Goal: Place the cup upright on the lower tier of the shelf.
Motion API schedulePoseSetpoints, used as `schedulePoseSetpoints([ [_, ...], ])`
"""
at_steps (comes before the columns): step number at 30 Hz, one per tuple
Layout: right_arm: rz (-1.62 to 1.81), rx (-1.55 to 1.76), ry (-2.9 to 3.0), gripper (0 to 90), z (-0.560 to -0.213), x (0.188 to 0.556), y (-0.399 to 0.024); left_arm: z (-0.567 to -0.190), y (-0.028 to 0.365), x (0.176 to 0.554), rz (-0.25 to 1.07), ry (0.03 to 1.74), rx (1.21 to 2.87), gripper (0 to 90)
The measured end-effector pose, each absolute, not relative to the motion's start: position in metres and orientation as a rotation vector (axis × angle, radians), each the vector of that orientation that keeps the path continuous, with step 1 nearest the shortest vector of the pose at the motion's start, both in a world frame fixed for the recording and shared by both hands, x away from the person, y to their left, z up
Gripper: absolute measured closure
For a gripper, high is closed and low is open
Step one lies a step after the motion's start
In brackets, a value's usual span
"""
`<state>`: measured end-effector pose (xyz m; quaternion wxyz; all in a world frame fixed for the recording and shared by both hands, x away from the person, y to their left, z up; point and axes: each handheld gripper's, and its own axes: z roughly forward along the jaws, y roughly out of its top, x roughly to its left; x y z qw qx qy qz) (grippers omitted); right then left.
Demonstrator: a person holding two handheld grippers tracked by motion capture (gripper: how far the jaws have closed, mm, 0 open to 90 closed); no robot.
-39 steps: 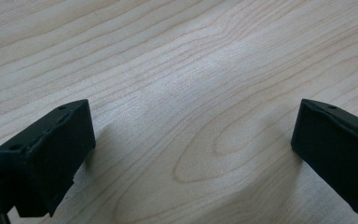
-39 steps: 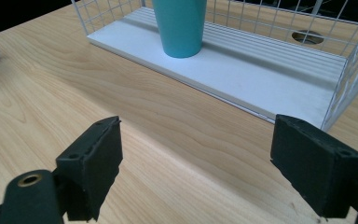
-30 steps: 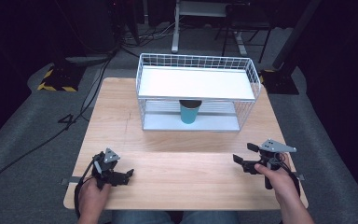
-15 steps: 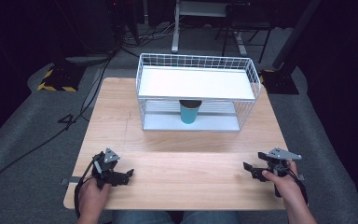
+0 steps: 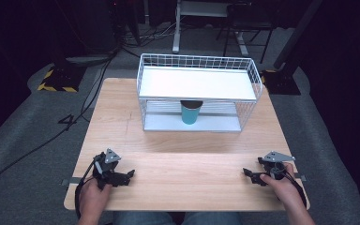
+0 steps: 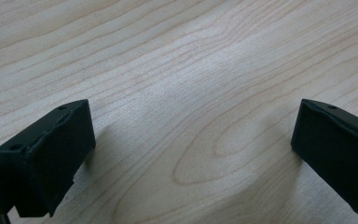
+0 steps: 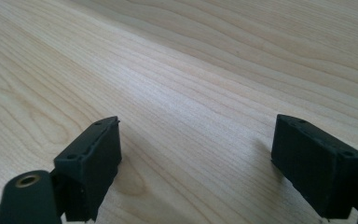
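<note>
2 grippers rest low on the wooden table (image 5: 122, 122) near its front edge, well apart: the left gripper (image 5: 127, 175) and right gripper (image 5: 247, 174) both spread wide, holding nothing. A teal cup (image 5: 190, 112) stands upright inside the white wire rack's (image 5: 198, 61) lower level.

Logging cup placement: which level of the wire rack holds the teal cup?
The lower shelf: the teal cup stands upright there, under the white top shelf of the wire rack.
</note>
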<state>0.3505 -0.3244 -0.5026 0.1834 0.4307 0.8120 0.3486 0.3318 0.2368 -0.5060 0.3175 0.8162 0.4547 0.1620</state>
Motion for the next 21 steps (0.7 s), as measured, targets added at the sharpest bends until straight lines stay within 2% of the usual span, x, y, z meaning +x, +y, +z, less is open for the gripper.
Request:
schedulePoseSetpoints([
  [21, 0.998, 1.182, 2.296, 13.2, -0.5048, 0.3496, -0.3223, -0.506, 0.2367, 0.3315, 0.426, 1.198, 2.147, 0.0],
])
